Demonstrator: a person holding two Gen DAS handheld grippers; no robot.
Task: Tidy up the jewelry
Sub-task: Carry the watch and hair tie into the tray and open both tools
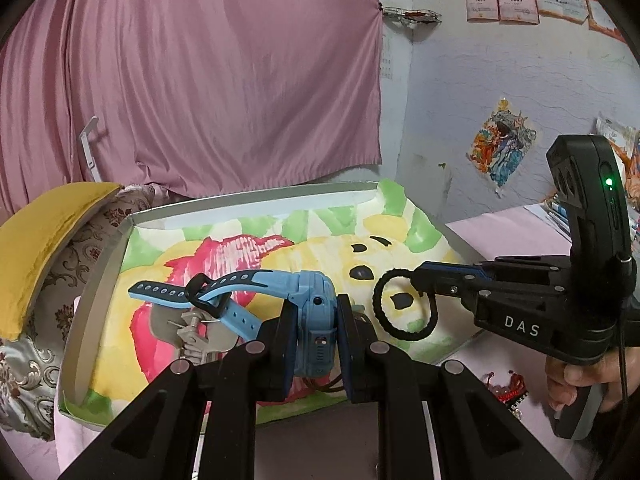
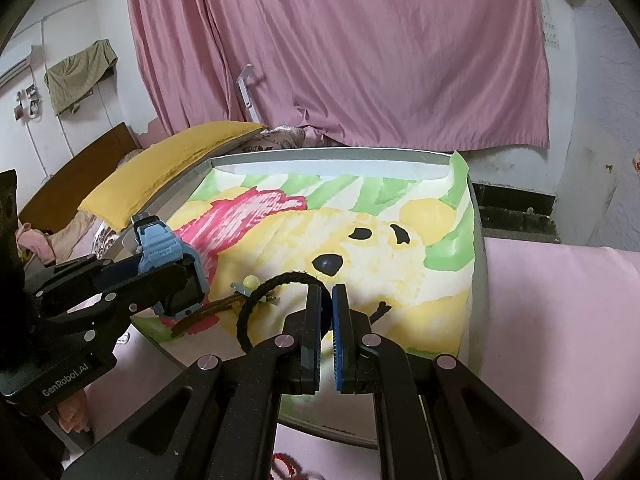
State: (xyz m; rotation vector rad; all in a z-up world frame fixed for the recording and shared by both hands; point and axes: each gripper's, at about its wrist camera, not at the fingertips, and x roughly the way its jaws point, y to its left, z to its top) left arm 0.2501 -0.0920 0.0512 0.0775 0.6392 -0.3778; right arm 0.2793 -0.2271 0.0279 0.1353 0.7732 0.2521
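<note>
Left gripper (image 1: pixel 314 322) clamps a blue watch (image 1: pixel 312 308) over the tray (image 1: pixel 100 280); right gripper (image 2: pixel 327 300) pinches a black braided loop (image 2: pixel 256 300), partly hidden.

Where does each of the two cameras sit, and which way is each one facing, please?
Left wrist: on the left hand-held gripper, looking along its fingers clamped on the blue watch over the painted tray; the right hand-held gripper and the person's hand show.
Right wrist: on the right hand-held gripper, fingers pinching the black hair tie; the left hand-held gripper shows.
Shared: tray, watch, hair tie, pink curtain.
</note>
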